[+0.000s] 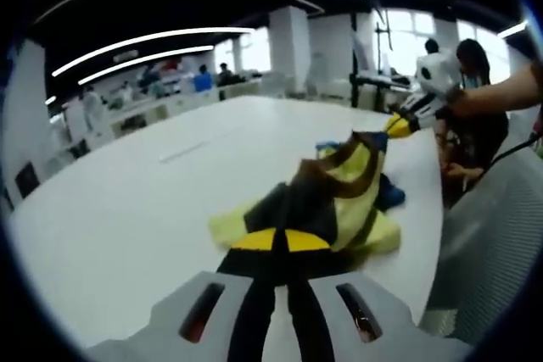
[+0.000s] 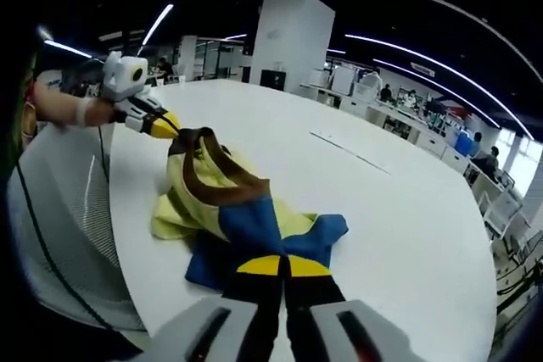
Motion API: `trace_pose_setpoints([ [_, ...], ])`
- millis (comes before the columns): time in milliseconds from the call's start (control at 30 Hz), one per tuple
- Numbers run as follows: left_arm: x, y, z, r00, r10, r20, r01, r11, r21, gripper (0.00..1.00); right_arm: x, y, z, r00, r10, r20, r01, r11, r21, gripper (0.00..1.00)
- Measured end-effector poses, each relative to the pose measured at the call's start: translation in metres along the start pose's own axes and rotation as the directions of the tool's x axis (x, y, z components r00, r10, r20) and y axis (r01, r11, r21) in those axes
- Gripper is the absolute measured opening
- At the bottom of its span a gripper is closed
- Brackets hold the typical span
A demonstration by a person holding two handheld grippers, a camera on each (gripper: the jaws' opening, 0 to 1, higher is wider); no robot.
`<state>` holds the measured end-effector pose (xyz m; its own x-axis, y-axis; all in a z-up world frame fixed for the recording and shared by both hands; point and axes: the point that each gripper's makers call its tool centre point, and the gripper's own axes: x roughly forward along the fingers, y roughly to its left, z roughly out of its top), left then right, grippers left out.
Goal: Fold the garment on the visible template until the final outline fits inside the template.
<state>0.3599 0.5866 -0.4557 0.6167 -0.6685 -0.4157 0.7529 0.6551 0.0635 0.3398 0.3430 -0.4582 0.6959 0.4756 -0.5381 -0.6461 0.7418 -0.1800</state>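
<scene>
A yellow and blue garment [image 1: 349, 182] with dark brown trim lies bunched on the white table [image 1: 127, 209], partly lifted and stretched between both grippers. My left gripper [image 1: 280, 242] is shut on its near dark edge. My right gripper [image 1: 397, 125] comes in from the right with a person's hand on it and pinches the raised brown-trimmed corner. In the right gripper view, the right gripper [image 2: 282, 266] is shut on the blue part of the garment [image 2: 212, 201], and the left gripper [image 2: 161, 125] holds the brown edge at the far left.
A thin pale strip [image 1: 182, 152] lies on the table [image 2: 407, 209] beyond the garment. A grey mesh surface [image 1: 492, 243] borders the table's near edge. A person in dark clothes [image 1: 475, 120] stands close by. Columns, desks and people fill the background.
</scene>
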Motion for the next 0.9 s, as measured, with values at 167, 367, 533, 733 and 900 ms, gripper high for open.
trace_pose_setpoints([
  [167, -0.001, 0.001, 0.001, 1.0, 0.001, 0.009, -0.001, 1.0, -0.005, 0.0, -0.002, -0.009, 0.01, 0.999, -0.038, 0.03, 0.038, 0.999, 0.0, 0.0],
  [367, -0.003, 0.003, 0.002, 1.0, 0.003, 0.018, -0.002, 0.999, -0.04, 0.0, -0.005, -0.016, 0.017, 0.997, -0.067, 0.046, 0.068, 0.998, -0.013, 0.0],
  [533, -0.003, 0.003, 0.001, 1.0, -0.003, 0.016, 0.004, 0.999, -0.047, 0.0, -0.005, -0.017, 0.021, 0.996, -0.071, 0.057, 0.072, 0.997, -0.005, 0.0],
  [733, -0.006, 0.006, 0.014, 0.999, -0.004, 0.043, 0.006, 0.999, -0.036, 0.0, -0.01, -0.024, 0.032, 0.992, -0.094, 0.088, 0.092, 0.995, 0.025, 0.0],
  [900, -0.012, 0.017, 0.042, 0.995, 0.003, 0.097, -0.001, 1.0, -0.022, 0.0, -0.019, -0.033, 0.056, 0.984, -0.115, 0.134, 0.114, 0.993, 0.011, 0.0],
])
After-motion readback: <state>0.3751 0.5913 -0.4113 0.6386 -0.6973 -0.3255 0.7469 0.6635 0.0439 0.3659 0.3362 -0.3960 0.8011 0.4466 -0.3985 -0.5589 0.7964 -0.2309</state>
